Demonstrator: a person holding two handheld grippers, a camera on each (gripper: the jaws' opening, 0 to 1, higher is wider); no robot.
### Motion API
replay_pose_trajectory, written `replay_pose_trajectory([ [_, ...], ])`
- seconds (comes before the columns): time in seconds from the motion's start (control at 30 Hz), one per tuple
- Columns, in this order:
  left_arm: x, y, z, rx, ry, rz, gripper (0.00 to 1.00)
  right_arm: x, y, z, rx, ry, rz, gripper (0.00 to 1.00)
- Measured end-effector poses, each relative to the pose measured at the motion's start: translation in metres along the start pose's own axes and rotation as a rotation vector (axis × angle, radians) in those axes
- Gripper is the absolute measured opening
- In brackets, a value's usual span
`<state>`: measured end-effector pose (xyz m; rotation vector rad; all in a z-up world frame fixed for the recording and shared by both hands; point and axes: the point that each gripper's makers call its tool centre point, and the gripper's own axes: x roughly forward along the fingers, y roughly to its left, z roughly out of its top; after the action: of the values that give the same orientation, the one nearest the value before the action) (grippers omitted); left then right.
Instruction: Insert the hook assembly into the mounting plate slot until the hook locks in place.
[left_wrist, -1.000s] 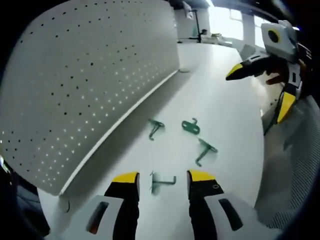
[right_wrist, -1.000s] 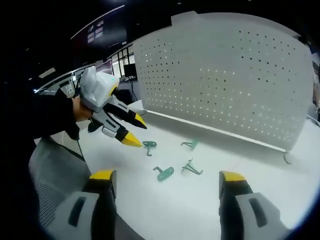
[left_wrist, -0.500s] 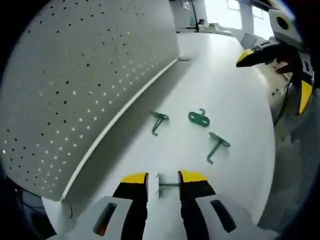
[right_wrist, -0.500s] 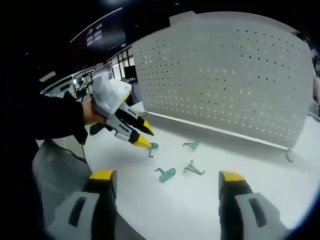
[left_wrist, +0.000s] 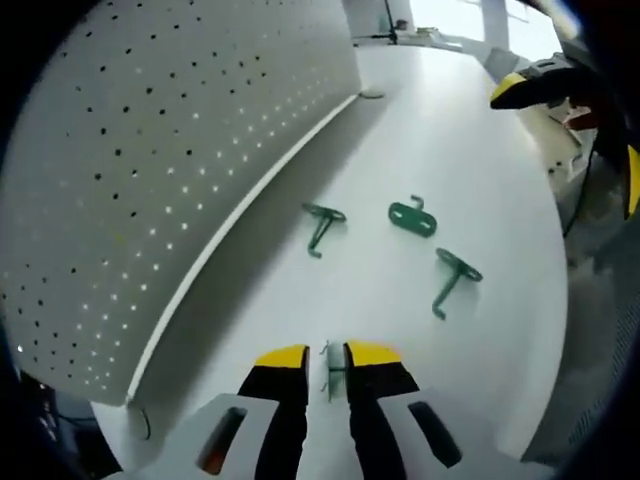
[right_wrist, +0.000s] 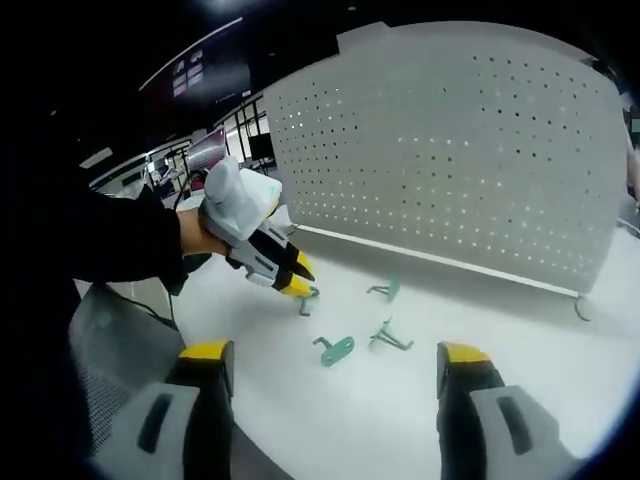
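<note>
My left gripper (left_wrist: 328, 357) is shut on a green hook (left_wrist: 330, 368) that lies on the white table (left_wrist: 470, 150) at the near edge. Beyond it lie a second green hook (left_wrist: 322, 225), a flat green plate with holes (left_wrist: 413, 217) and a third hook (left_wrist: 455, 280). In the right gripper view, the left gripper (right_wrist: 298, 280) points down at its hook (right_wrist: 305, 298), with the plate (right_wrist: 335, 350) and two other hooks (right_wrist: 384, 290) (right_wrist: 388, 337) close by. My right gripper (right_wrist: 335, 358) is open and holds nothing, well back from the parts.
A tall white perforated panel (left_wrist: 150, 180) (right_wrist: 450, 150) stands along one side of the table. My right gripper (left_wrist: 574, 132) hovers at the far table edge. A person's dark sleeve (right_wrist: 110, 240) reaches in. A grey mesh chair (right_wrist: 100, 370) is beside the table.
My left gripper's jaws have closed in from wide apart onto the green hook between them. In the right gripper view, the left gripper has moved down toward the table.
</note>
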<state>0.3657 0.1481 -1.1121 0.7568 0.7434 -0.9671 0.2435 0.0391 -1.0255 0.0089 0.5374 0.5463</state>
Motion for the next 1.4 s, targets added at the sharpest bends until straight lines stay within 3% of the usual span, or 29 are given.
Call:
replay_pose_trajectory([
  [0.5, 0.0081, -0.0005, -0.0052, 0.015, 0.033, -0.009, 0.05, -0.0005, -0.0022, -0.0001, 0.006, -0.002, -0.006, 0.80],
  [1.07, 0.0076, -0.0026, -0.0022, 0.044, 0.027, -0.008, 0.07, -0.0007, -0.0015, 0.0004, 0.003, -0.003, -0.002, 0.80],
  [1.4, 0.0082, -0.0030, -0.0011, 0.073, 0.033, -0.005, 0.02, -0.0001, 0.0001, 0.0005, 0.001, -0.001, 0.004, 0.80],
])
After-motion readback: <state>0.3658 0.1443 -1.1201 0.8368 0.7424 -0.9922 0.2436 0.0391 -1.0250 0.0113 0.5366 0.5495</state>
